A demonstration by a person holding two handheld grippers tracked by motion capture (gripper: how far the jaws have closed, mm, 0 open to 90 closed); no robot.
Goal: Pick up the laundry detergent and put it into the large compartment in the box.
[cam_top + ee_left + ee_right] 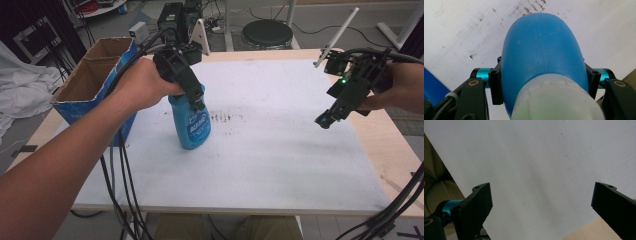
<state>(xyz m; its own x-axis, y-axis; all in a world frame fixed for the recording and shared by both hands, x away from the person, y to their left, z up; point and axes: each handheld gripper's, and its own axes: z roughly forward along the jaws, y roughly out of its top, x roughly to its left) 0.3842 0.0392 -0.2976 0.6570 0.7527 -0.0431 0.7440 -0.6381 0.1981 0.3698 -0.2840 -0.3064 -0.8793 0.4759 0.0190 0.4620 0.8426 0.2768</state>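
Note:
A blue plastic bottle [191,125] with a printed label stands upright on the white table sheet [280,150], left of centre. My left gripper [196,97] comes down from above and is shut on the bottle's upper part. In the left gripper view the blue bottle [541,47] is pinched between both jaws, with its pale cap end [554,100] nearest the camera. My right gripper [326,120] hangs in the air over the right side of the sheet, open, with nothing between its fingers [477,202].
An open cardboard box [95,80] with blue sides stands at the table's left edge, close to the bottle. Dark specks [225,117] stain the sheet just right of the bottle. Cables [120,190] trail off the front edge. A stool [266,34] and equipment stand behind the table.

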